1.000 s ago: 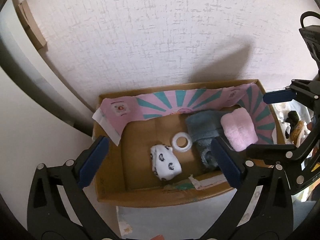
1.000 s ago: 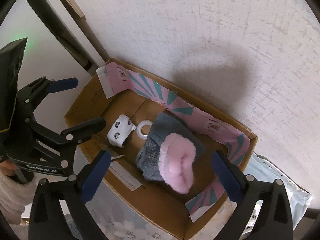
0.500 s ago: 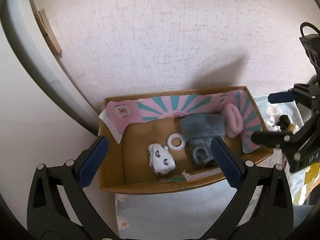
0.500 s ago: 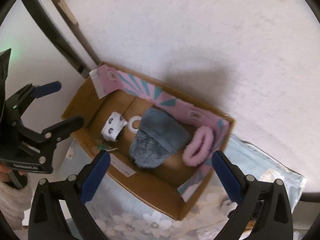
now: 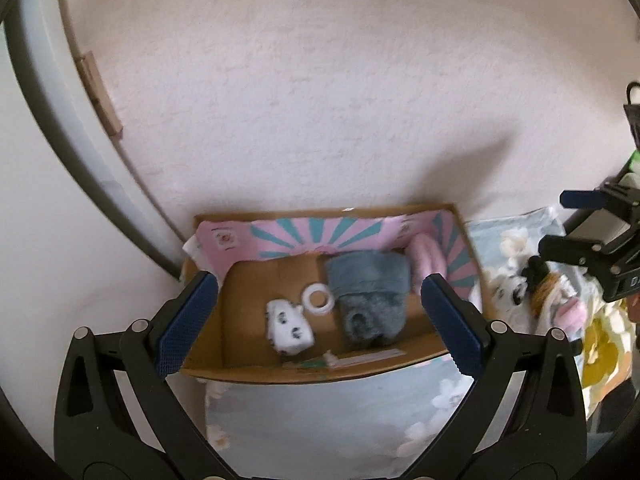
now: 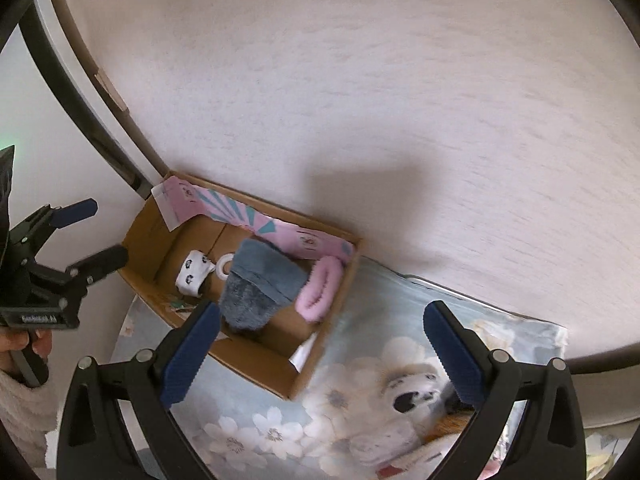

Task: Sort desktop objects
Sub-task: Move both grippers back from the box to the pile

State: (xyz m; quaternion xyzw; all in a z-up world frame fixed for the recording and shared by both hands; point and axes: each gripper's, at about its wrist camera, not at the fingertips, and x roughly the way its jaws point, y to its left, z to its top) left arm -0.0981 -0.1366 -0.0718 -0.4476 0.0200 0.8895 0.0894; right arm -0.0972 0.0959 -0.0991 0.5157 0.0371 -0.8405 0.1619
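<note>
An open cardboard box (image 5: 304,374) (image 6: 256,364) with a pink-and-teal liner stands against the wall. Inside lie a white patterned sock (image 5: 288,326) (image 6: 192,272), a white ring (image 5: 318,300) (image 6: 225,265), a grey fluffy slipper (image 5: 368,300) (image 6: 256,288) and a pink fluffy piece (image 5: 428,260) (image 6: 320,290). My left gripper (image 5: 320,320) is open and empty above the box's front. My right gripper (image 6: 320,348) is open and empty, above the box's right end. A pile of small items (image 5: 536,296) (image 6: 408,396) lies on the floral cloth to the right of the box.
A floral cloth (image 5: 320,420) (image 6: 260,428) covers the tabletop. A textured white wall (image 5: 320,100) stands right behind the box. The right gripper shows at the right edge of the left wrist view (image 5: 580,220); the left gripper shows at the left of the right wrist view (image 6: 88,232).
Both grippers have pulled back and up from the box. The pink fluffy piece, near the right gripper a second ago, now lies at the box's right end. The right gripper has swung right.
</note>
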